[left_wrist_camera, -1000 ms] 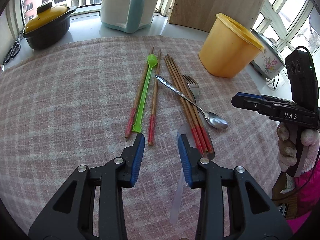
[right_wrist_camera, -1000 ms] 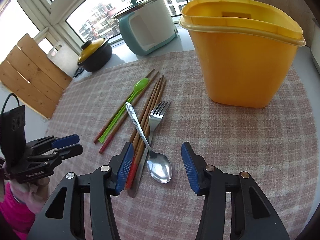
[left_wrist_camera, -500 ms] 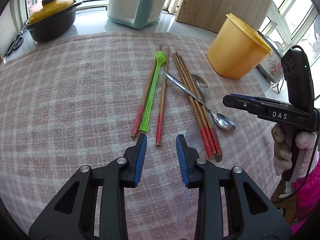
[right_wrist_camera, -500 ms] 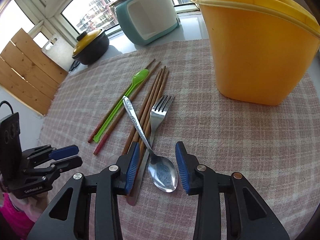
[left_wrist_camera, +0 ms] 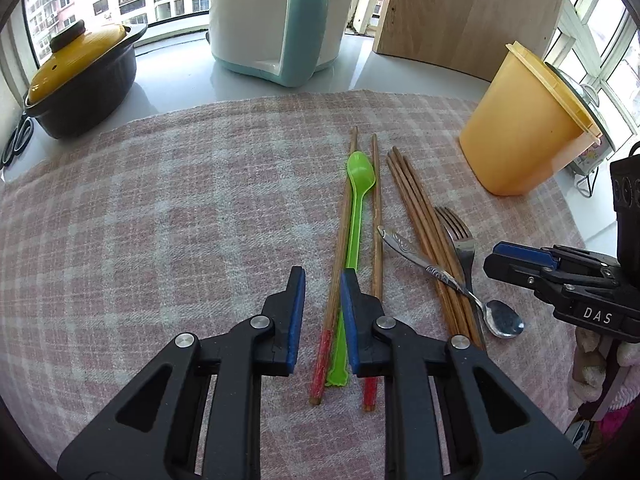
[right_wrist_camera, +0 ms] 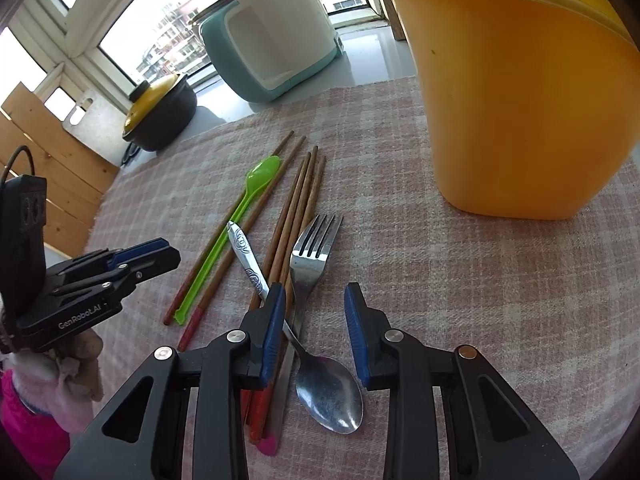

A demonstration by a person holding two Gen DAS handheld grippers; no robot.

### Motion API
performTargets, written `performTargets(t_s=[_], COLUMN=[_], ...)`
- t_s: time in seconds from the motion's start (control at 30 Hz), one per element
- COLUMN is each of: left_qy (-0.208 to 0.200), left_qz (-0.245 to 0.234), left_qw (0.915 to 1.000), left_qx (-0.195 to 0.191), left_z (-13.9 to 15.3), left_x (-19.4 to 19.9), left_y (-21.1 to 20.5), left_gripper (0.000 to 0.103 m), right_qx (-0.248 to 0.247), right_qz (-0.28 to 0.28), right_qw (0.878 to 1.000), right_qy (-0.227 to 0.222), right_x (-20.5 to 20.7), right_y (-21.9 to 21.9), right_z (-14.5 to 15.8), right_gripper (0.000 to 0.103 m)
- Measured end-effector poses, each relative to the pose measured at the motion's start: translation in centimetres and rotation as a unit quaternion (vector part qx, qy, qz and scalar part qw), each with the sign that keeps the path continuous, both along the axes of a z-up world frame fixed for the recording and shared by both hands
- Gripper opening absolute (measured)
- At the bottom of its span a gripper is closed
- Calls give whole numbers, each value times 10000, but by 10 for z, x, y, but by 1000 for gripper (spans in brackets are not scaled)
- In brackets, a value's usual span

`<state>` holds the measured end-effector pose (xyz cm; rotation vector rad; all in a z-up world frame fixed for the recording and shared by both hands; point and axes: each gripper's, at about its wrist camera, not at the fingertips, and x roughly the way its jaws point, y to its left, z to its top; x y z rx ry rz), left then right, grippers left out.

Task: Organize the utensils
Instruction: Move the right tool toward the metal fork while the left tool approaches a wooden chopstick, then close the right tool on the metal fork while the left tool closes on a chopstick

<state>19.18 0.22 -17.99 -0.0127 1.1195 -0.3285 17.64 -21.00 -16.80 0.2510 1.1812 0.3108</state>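
Closing in, my left gripper (left_wrist_camera: 322,292) has its jaws only a little way apart, and they have just been closing. One red-tipped chopstick (left_wrist_camera: 334,280) and the handle of the green plastic spoon (left_wrist_camera: 354,236) lie in the gap between them. I cannot tell if the blue pads press on them yet. A second ago this gripper was further right, over the end of the next chopstick, with its jaws wider.

My right gripper (right_wrist_camera: 314,308) has its jaws a bit wider, and they have just been closing too. The neck of the metal spoon (right_wrist_camera: 320,380) and the handle of the fork (right_wrist_camera: 312,256) run through the gap, and the spoon's bowl lies lower down between the two arms. The pads do not pinch either one. A second ago these jaws stood much wider.

All the utensils lie in the middle of the pink checked cloth (left_wrist_camera: 160,220), with the bundle of chopsticks (right_wrist_camera: 296,216) under the metal spoon. The yellow bin (right_wrist_camera: 520,100) stands by the cloth's far right corner.
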Motion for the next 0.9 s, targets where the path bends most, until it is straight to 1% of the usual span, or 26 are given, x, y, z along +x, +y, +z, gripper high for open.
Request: performTargets(t_s=[0.17, 0.27, 0.47, 0.57, 0.7, 0.73, 0.8, 0.9], left_qy=[70, 74, 181, 184, 225, 227, 235, 229], left_qz=[-155, -186, -296, -364, -470, -485, -490, -485], left_qw=[9998, 9997, 9994, 9990, 9985, 9984, 9983, 9983], left_qx=[53, 149, 63, 157, 192, 204, 207, 224], left_z=[-6, -7, -10, -11, -14, -14, -15, -15], left_x=[11, 17, 27, 30, 34, 35, 37, 41], left_y=[-6, -10, -16, -20, -25, -26, -28, -28], left_gripper=[16, 16, 16, 16, 16, 16, 16, 16], right_qx=[72, 89, 118, 106, 116, 121, 124, 156], right_qz=[-52, -56, -94, -95, -105, -106, -116, -141], right_qw=[9999, 9999, 9999, 9999, 9998, 9998, 9998, 9996], right_qy=[49, 50, 70, 79, 103, 113, 144, 177], right_x=[2, 3, 6, 7, 7, 7, 8, 10], right_y=[-2, -1, -2, -2, -3, -3, -2, -2], right_z=[-3, -3, -5, -5, -7, -8, -9, -11], right_gripper=[27, 27, 27, 26, 26, 26, 20, 20])
